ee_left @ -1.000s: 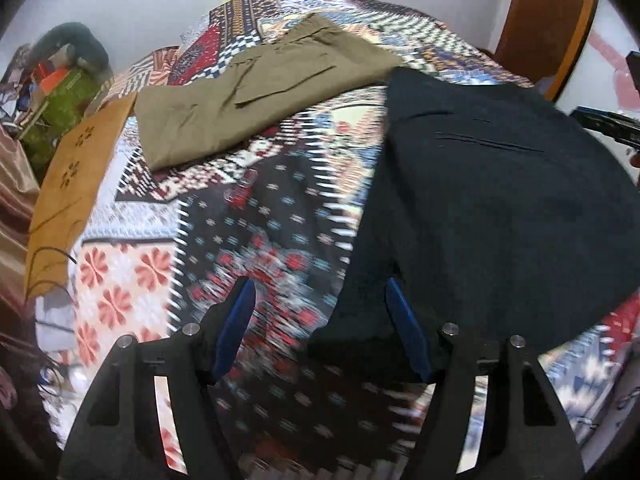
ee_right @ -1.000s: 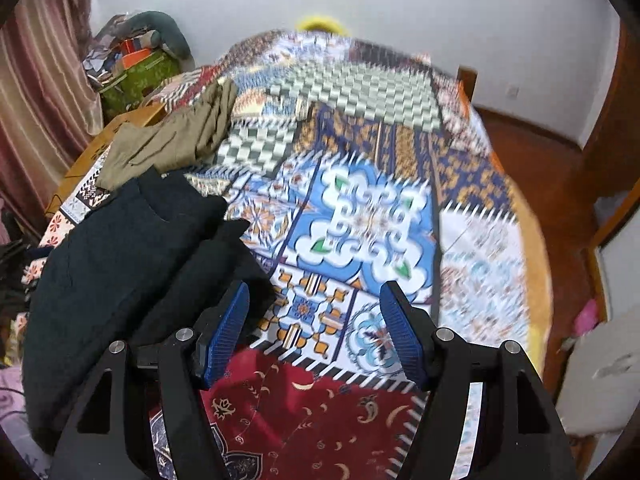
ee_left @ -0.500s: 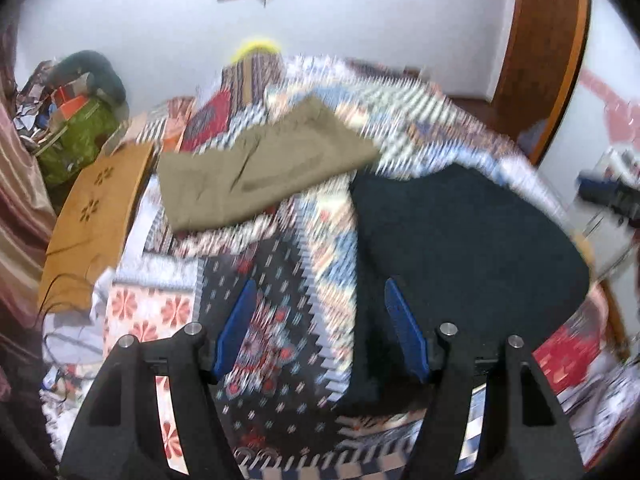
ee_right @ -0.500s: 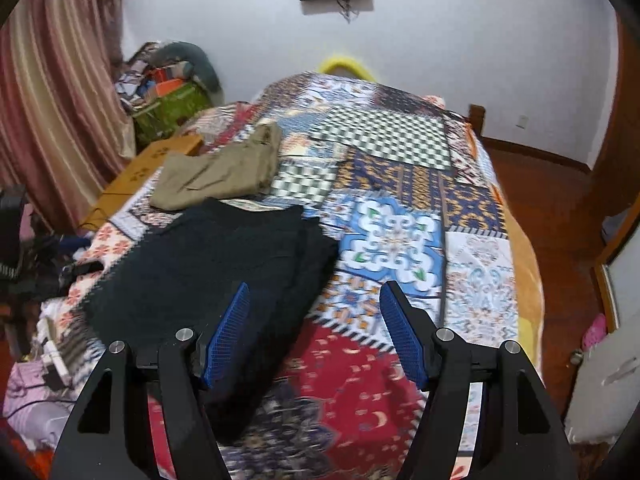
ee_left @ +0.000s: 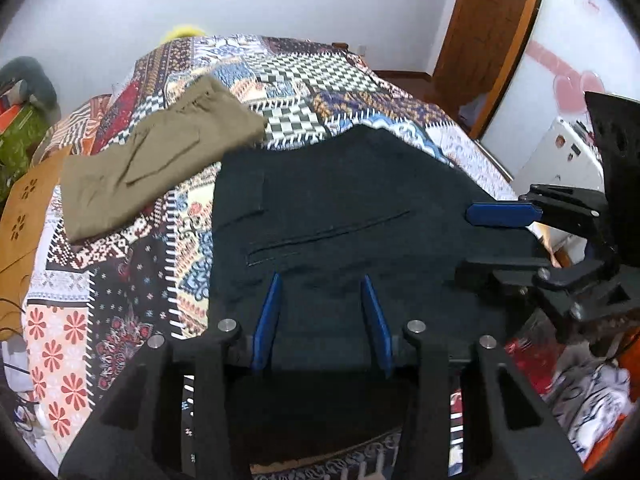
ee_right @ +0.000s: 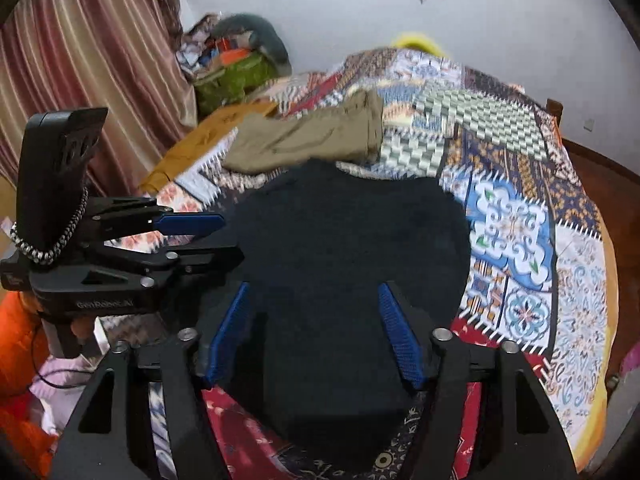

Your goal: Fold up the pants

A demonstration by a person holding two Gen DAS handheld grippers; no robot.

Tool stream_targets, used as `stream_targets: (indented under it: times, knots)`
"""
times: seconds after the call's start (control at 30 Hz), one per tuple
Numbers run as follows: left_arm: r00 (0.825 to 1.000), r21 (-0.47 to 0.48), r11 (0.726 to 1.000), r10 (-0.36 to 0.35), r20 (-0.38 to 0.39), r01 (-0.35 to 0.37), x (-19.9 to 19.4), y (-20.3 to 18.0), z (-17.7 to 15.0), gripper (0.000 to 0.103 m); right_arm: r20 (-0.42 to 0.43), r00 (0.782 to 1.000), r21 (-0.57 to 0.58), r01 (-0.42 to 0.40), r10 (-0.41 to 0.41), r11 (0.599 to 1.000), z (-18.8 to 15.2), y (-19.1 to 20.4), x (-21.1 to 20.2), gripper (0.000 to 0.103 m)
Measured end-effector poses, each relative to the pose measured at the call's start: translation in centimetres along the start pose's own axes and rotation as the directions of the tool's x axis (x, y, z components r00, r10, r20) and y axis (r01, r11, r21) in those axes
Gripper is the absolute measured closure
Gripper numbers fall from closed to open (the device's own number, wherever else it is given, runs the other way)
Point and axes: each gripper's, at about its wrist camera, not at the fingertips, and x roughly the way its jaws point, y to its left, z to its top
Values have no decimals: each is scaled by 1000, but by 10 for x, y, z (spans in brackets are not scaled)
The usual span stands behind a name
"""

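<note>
Both tools are matte black plastic. The left gripper [ee_left: 322, 316] and right gripper [ee_right: 316, 332] carry blue ribbed finger pads [ee_right: 400, 336] and silver round-headed screws [ee_left: 416, 326]. A black-and-white braided cord [ee_right: 48, 250] loops the left gripper's body, which bears faint embossed lettering [ee_right: 105, 304].

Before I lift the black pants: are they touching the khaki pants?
Cannot tell. In the right wrist view the black pants meet the khaki pants with no quilt between, but blurred. The left wrist view shows the edges meeting without settling contact.
</note>
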Motion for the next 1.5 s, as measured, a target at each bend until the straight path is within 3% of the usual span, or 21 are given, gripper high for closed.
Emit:
stream_targets:
  times: [0.13, 0.23, 0.3, 0.37, 0.53, 0.77, 0.9, 1.03, 1.1, 1.33, 1.5]
  knots:
    - [1000, 40, 999, 11, 7, -11, 1, 0, -11, 63, -23, 1000, 29, -5, 6, 1000, -17, -16, 4, 60]
    - [997, 81, 994, 70, 27, -72, -3, -3, -19, 63, -20, 1000, 44, -3, 4, 999, -23, -22, -5, 65]
    - [996, 68, 993, 92, 17, -93, -5, 5, -24, 63, -18, 1000, 53, -2, 3, 999, -26, -23, -11, 67]
    - [998, 18, 998, 64, 9, -64, -8, 18, -29, 62, -17, 1000, 58, 2, -1, 998, -28, -24, -17, 67]
    - [999, -59, 997, 43, 19, -42, -20, 40, -35, 60, -27, 997, 92, 77, -75, 993, -31, -35, -30, 62]
    - [988, -40, 990, 137, 76, -135, -43, 37, -13, 57, 3, 985, 131, 172, -174, 976, -25, -47, -53, 57]
    - [983, -81, 988, 140, 121, -131, -52, 45, 4, 37, 35, 985, 154, 163, -170, 975, -12, -52, -60, 47]
    - [991, -97, 992, 93, 95, -84, -41, 48, 14, 34, 42, 991, 183, 117, -127, 976, -2, -54, -52, 43]
    - [998, -115, 993, 46, 44, -41, -25, 49, 16, 34, 34, 994, 201, 95, -104, 975, 0, -55, -45, 27]
    - [998, -152, 988, -20, -68, 10, 17, 53, 15, 34, -64, 997, 237, 55, -41, 970, -1, -66, -2, 27]
    - [993, -155, 986, -77, -91, 63, 35, 56, 24, 25, -72, 996, 304, -22, 46, 952, 6, -81, 18, 25]
